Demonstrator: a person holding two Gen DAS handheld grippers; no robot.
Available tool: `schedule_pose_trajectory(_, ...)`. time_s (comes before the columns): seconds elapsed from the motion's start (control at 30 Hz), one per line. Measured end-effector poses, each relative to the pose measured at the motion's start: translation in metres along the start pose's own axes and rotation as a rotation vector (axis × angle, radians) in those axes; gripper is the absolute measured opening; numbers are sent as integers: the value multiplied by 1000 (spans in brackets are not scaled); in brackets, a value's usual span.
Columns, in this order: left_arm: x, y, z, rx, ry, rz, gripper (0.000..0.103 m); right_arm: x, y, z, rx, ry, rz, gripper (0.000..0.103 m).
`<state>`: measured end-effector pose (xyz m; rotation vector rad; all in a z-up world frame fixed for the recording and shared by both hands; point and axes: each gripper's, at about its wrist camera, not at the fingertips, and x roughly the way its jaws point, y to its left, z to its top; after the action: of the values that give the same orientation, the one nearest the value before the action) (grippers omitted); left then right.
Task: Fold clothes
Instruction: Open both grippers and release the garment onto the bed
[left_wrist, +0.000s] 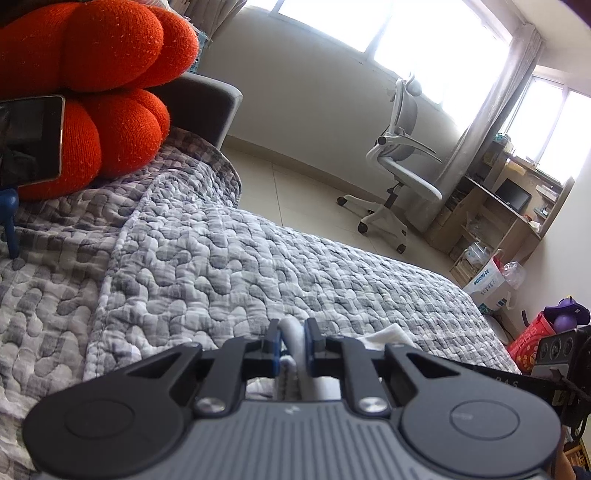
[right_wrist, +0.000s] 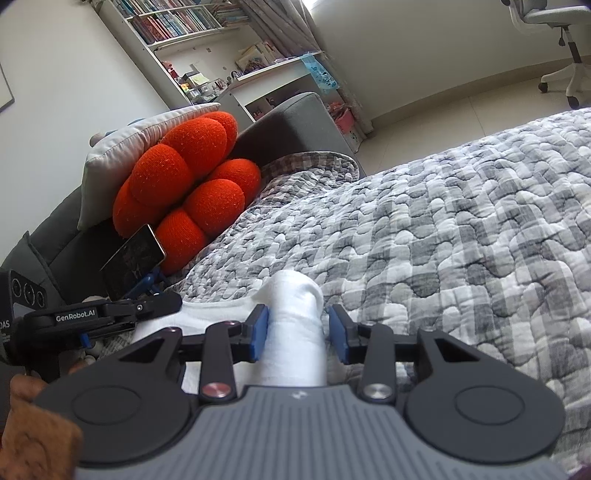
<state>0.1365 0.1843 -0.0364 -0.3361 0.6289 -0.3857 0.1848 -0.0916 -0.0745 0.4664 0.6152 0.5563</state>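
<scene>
- On the grey patchwork quilt lies the white garment, at about 6 o'clock in both views, close under the cameras.
- From the right wrist view, the right gripper has its two blue-padded fingers spread apart, a rolled white fold of the garment standing up between them; the left pad touches the cloth, while the right pad stands just clear of it, so the grip is released.
- That same view shows the left gripper at 9 o'clock, side-on, its black body marked "GenRobot.AI", with a person's hand holding it at 8 o'clock; more white cloth spreads flat beneath it.
- Only the left wrist view shows the left gripper from behind: its fingers are clenched on a narrow pale ridge of the garment, pinched upright between the pads.
- The left view alone shows one whole office chair at 2 o'clock, bright windows at 12 o'clock and a wooden desk at 3 o'clock.
- The right view alone shows a bookshelf at 11 o'clock and a pale pillow behind the cushion.
- Counted: one white garment, two grippers, one orange knotted cushion, one phone leaning on a blue stand against it.
</scene>
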Motion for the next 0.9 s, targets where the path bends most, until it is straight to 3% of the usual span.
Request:
schedule_pose_trajectory(0.03,0,2,0,-11,-6,-1,5,0,0,0,0,-1,0,42)
schedule_pose_trajectory(0.37,4,14,-1,-95,43,-50,6,0,2,-2,0,-6,-5,43)
schedule_pose_trajectory(0.57,6,6,1,-19,64,-20,6,0,0,-1,9,-9,0,43)
schedule_pose_trajectory(0.9,-2,-5,5,44,10,21,4,-3,-2,-1,26,-20,10,45)
